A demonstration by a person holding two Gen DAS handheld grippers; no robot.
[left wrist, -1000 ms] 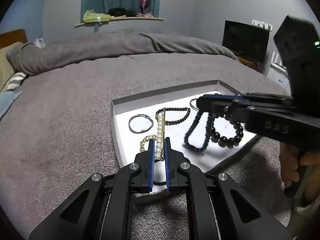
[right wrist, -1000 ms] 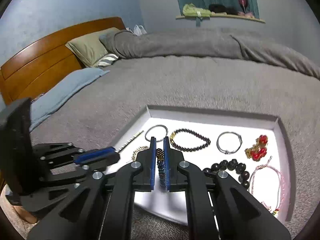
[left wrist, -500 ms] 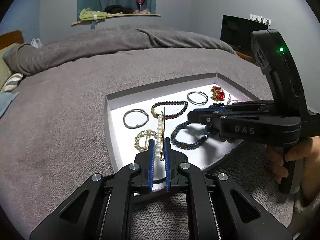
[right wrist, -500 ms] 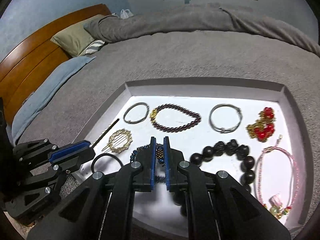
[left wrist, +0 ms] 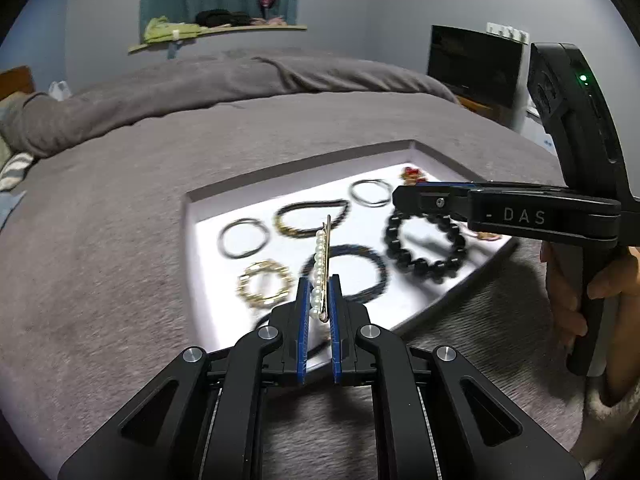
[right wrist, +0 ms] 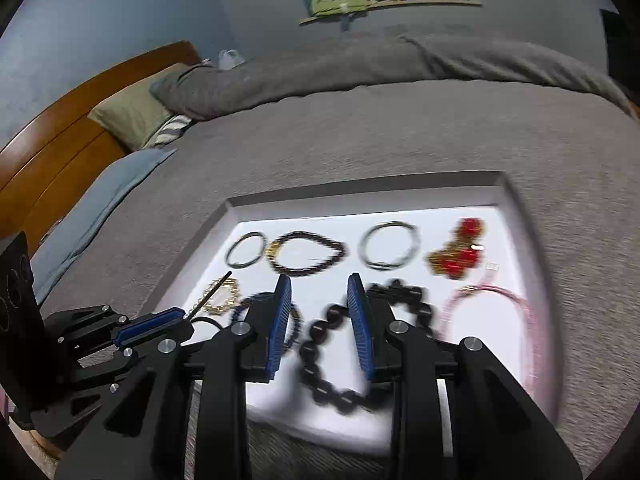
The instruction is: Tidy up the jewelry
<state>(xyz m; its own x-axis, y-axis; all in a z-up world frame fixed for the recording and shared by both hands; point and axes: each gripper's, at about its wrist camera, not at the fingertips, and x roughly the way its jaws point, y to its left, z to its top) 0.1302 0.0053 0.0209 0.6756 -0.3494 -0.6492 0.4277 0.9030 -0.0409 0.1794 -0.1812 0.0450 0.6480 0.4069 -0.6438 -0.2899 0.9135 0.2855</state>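
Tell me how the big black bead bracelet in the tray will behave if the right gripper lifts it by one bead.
The black bead bracelet is a loop of separate round beads, so it would probably sag rather than hold shape. Its beads look large and glossy, so likely slippery between the right gripper pads, and fairly heavy for its size.

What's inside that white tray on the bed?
The tray holds bracelets, thin rings and a red-and-gold piece. The open right gripper hides part of the black beads.
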